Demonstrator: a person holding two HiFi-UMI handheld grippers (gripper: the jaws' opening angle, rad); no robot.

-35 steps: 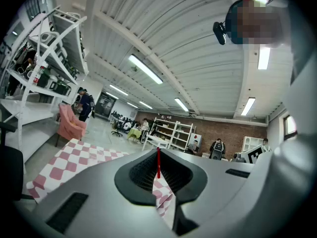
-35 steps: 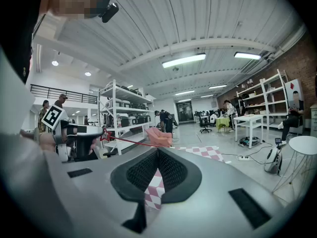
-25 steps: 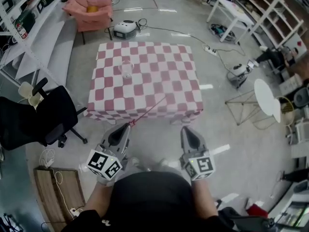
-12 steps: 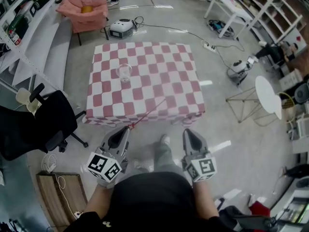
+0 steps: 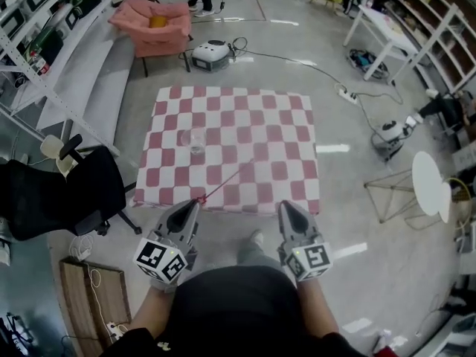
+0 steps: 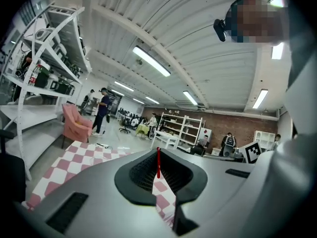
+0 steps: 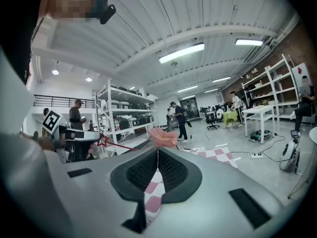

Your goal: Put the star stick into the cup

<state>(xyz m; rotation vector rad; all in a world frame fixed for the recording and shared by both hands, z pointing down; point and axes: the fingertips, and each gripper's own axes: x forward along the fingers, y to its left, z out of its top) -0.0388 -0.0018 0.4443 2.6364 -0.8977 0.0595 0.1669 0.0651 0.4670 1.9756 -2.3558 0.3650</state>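
Checkered counter [image 5: 260,125] stands just beyond me on the workshop floor. My left tongs [image 5: 197,201] are clenched on the star stick [image 5: 227,179], whose shaft slants far-right over the near edge. The cup [image 5: 195,141] stands farther in, left of that line, nearest these tongs. My right tongs [image 5: 286,205] are closed and empty.

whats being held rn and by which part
The left claw pinches the star stick at its star end; the right claw is shut and empty.

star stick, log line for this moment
left claw: shut on star stick | right claw: shut, empty | cup: on table, stick not yet in
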